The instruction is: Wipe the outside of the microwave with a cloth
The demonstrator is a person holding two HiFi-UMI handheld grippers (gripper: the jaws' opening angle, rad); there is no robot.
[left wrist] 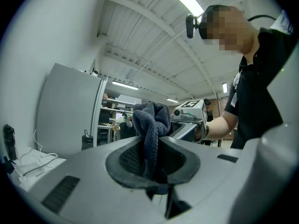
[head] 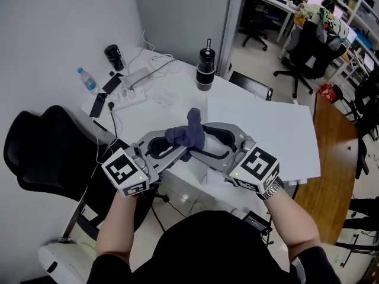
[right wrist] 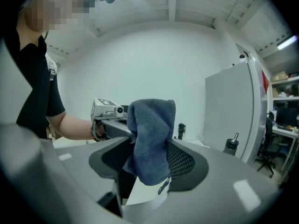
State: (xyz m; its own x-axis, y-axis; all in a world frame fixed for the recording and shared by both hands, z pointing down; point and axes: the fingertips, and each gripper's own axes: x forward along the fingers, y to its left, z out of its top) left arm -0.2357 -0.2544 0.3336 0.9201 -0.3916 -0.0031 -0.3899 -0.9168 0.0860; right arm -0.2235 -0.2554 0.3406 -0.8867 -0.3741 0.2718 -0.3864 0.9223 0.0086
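The left gripper (head: 176, 151) has its jaws squeezed on a dark blue cloth (head: 188, 136). The cloth is soft and fuzzy, bunched up above the white table (head: 266, 123). The right gripper (head: 208, 142) has its jaws wide apart. The cloth hangs between them, but they do not pinch it. Only the right gripper view shows a white tag (right wrist: 140, 192) under the cloth. The pads are black with tiny bumps. The head view alone shows a round black bottle (head: 205, 68) on the table.
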